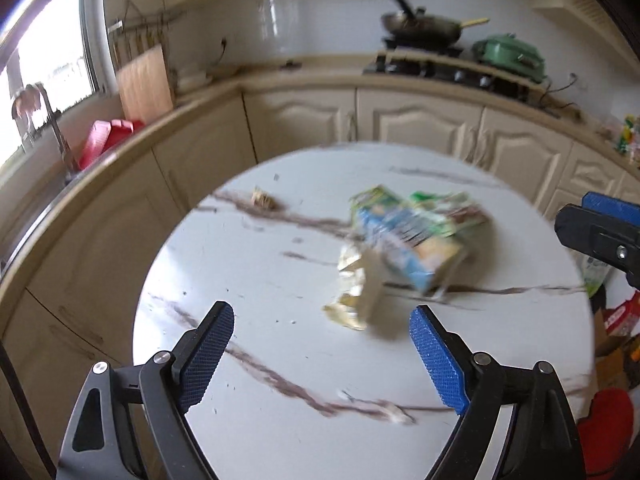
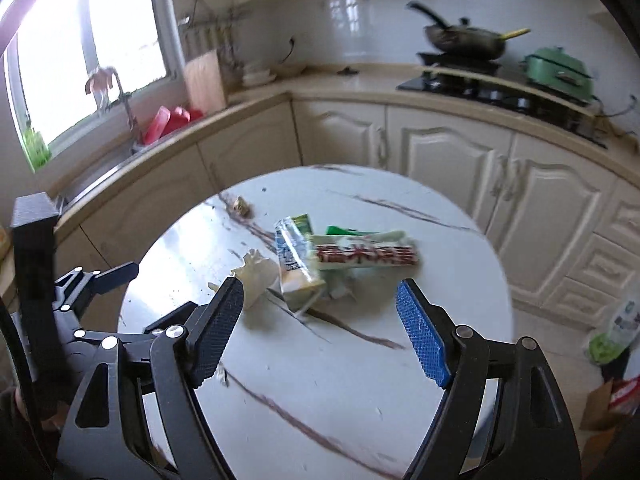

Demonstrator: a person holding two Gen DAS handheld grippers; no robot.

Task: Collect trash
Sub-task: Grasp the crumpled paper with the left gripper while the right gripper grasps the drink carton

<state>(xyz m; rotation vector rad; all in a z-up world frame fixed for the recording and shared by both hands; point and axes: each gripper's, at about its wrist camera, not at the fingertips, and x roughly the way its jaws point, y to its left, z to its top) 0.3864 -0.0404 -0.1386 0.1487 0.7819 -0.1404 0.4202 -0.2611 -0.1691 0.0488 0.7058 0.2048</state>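
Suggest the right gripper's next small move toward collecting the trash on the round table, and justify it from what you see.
Probably ease the right gripper forward and down onto the carton: its jaws are open and empty, and the trash pile lies just beyond its fingertips on the table.

left gripper (image 1: 322, 336): jaws wide apart, nothing between pads, angled downward
right gripper (image 2: 320, 312): jaws wide apart, empty, angled downward, right of the left one
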